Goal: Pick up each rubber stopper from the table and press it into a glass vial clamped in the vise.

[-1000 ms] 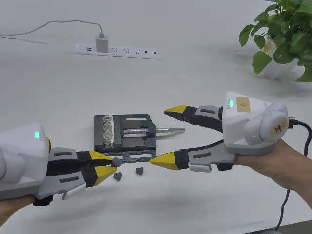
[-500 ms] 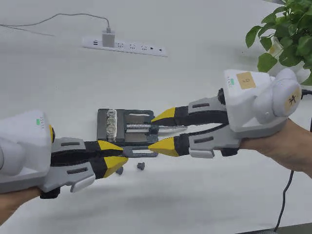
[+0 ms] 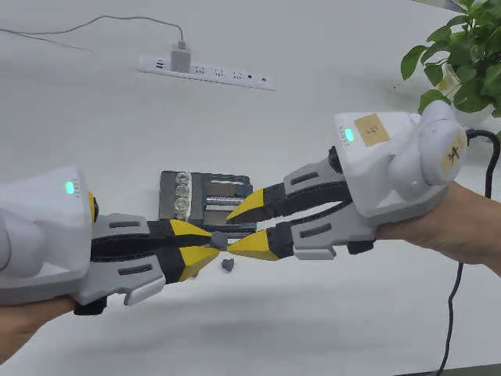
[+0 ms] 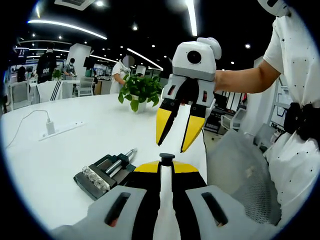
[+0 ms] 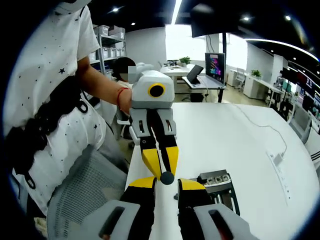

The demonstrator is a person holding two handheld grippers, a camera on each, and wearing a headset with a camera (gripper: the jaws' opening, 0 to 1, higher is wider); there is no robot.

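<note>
My left gripper (image 3: 213,244) is shut on a small grey rubber stopper (image 3: 218,240), held above the table just in front of the vise (image 3: 227,192). My right gripper (image 3: 232,235) faces it from the right, open, its yellow tips on either side of the stopper's end without touching it. In the right gripper view the stopper (image 5: 166,177) sits in the gap of my own jaws, at the left gripper's tips (image 5: 165,172). Several glass vials (image 3: 182,194) stand upright in the vise's left end. One loose stopper (image 3: 228,265) lies on the table below the grippers.
A white power strip (image 3: 207,72) with a plugged charger lies at the table's far side. A potted plant (image 3: 462,63) stands at the right rear. The right gripper's cable (image 3: 454,313) trails off the near right edge. A mesh chair (image 4: 245,170) is beside the table.
The right gripper has swung left and narrowed its jaws, bringing its tips to the stopper in the left gripper. The left gripper rose slightly and now hides a second loose stopper.
</note>
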